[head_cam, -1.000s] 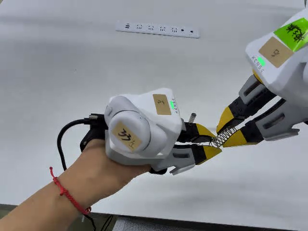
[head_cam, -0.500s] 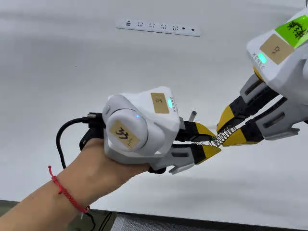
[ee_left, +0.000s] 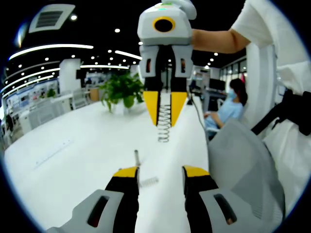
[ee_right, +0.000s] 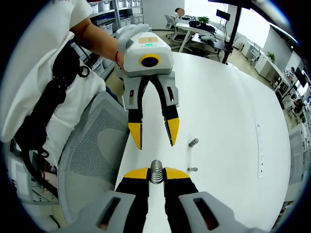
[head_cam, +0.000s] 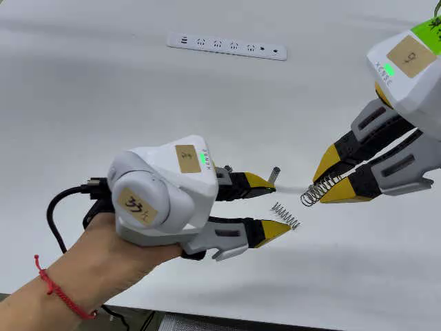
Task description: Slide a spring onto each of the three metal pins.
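Our right gripper (head_cam: 320, 189) is squeezed shut on a spring (head_cam: 310, 195), held up to the right of the pin (head_cam: 274, 174). Our left gripper (head_cam: 283, 205) is wide open and holds nothing. A second spring (head_cam: 284, 215) lies loose on the table (head_cam: 138, 83), near the pin. The held spring could pop out if we come in crooked. A bump could tip the pin or roll the loose spring away.

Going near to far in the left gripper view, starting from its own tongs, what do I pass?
left tongs, open → loose spring lying on the table → metal pin standing upright → held spring → right tongs, shut on that spring
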Motion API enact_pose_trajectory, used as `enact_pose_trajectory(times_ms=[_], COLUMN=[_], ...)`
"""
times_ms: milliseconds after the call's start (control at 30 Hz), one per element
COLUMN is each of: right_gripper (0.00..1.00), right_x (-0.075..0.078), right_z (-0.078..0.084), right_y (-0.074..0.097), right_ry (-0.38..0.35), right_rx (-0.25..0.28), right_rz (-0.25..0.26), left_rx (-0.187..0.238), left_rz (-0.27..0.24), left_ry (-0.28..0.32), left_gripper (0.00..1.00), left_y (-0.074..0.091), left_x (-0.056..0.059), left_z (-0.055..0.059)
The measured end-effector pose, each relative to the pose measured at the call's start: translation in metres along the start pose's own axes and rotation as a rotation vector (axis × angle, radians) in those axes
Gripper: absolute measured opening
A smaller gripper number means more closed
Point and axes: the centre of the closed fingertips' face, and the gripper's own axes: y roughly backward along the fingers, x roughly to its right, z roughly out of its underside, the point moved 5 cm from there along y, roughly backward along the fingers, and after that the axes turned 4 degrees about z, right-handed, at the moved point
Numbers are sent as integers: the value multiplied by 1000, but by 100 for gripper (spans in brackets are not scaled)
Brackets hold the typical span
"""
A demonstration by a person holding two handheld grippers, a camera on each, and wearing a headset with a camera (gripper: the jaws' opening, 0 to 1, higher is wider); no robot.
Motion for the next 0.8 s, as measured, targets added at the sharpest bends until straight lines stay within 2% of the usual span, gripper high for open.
enact_pose_trajectory(times_ms=[233,533,667,800], right_gripper=[12,12,12,12], right_x=[23,55,63,69], right_z=[3,18,23,24], right_y=[-2,-18,-25,-33], right_ry=[-40,-80,-89,-96], right_rx=[-13,-67,-89,-98], right_rz=[51,105,107,107], left_rx=[-12,-27,-41,-47], left_rz=[-42,-104,-114,-106], left_ry=[4,20,7,10], left_gripper=[47,66,76,84], left_y=[22,48,53,54], left_x=[-11,-31,-37,-38], left_z=[18,37,44,51])
